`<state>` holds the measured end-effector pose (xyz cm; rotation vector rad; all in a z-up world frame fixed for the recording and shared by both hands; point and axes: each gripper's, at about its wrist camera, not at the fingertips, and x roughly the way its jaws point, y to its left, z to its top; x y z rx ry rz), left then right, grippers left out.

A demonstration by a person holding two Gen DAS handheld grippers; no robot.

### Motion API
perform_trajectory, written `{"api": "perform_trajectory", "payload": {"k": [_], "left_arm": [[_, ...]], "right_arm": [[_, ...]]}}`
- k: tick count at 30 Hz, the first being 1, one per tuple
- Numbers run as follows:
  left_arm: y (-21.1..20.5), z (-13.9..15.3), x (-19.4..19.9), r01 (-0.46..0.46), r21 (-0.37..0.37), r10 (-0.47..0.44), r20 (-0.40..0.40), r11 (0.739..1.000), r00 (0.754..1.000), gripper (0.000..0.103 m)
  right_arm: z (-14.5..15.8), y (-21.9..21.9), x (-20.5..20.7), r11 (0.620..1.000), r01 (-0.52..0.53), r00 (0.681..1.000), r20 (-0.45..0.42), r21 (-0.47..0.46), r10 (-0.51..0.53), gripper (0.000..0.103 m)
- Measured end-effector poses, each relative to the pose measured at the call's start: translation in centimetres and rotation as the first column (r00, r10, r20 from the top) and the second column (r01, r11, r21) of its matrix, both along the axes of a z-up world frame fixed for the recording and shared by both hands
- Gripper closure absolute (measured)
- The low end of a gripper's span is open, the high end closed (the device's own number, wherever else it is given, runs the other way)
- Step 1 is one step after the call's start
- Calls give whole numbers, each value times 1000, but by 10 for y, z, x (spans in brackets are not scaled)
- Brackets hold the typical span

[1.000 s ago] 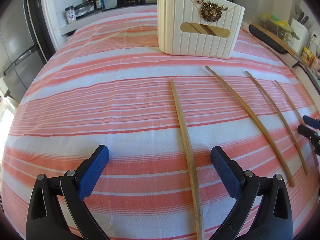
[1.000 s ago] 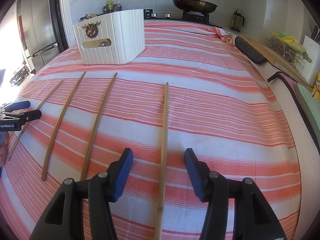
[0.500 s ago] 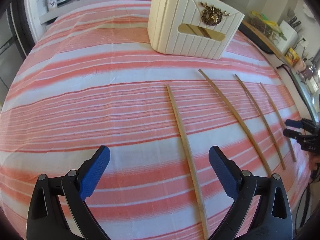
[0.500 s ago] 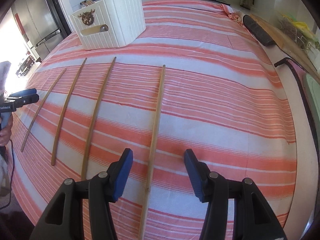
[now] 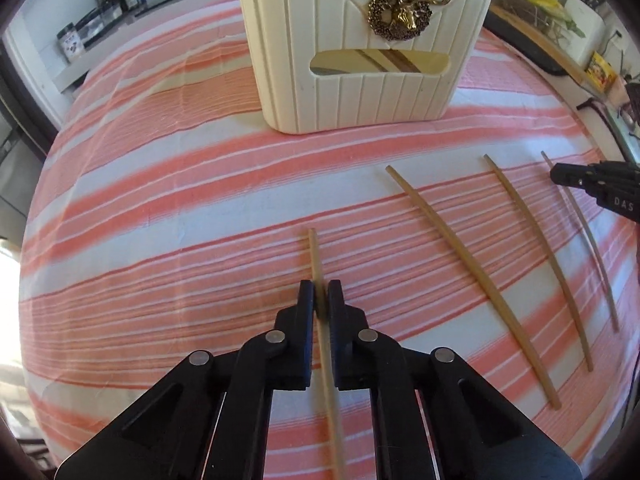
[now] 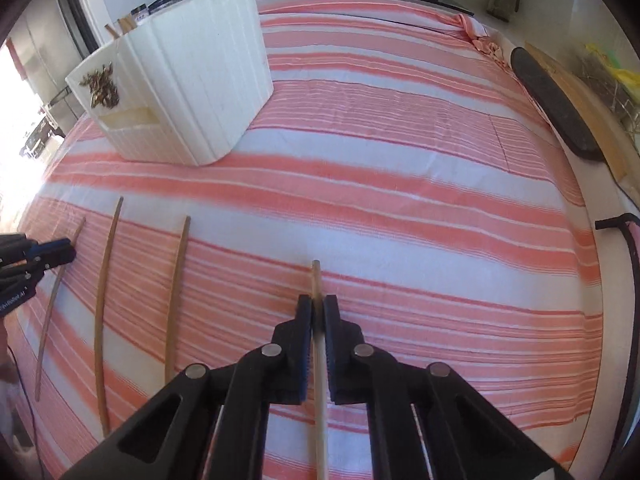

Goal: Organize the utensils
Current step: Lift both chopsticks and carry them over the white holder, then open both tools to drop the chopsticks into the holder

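Gripping one chopstick (image 5: 316, 264) each, left gripper (image 5: 320, 296) and right gripper (image 6: 317, 312) should lift level, tips ahead of fingers, toward the white holder (image 5: 360, 60).

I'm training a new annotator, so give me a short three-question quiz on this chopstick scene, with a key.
1. True or false: the left tool is shut on a chopstick.
2. How many loose chopsticks lie on the cloth, in neither tool?
3. The emblem on the holder shows: A a deer head, B a flower, C a star.
Key: 1 true, its jaws have just closed on it; 2 two; 3 A.
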<state>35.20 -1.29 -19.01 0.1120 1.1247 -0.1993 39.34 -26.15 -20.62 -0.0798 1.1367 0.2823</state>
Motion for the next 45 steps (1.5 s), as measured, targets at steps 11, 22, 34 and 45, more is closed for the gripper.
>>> {"api": "perform_trajectory", "payload": {"k": [11,22,34,45], "left_arm": [[30,122,-68,59,-213,7,297,975,955,99],[54,204,-78,105,-311,40,427,945,903,99],[58,307,-6,43,-317,178,634,948,753,99],[37,231,86,-52,-294,194,476,954,858,99]], "right_arm": [[129,-20,-88,968,-97,956,294,233,25,97],[204,-4,-117,966,-167,866,498,199,47,97],[308,44,-48,962,-219,729,683,164,50,97],[266,99,25,968,-231,719,687,95,104,97]]}}
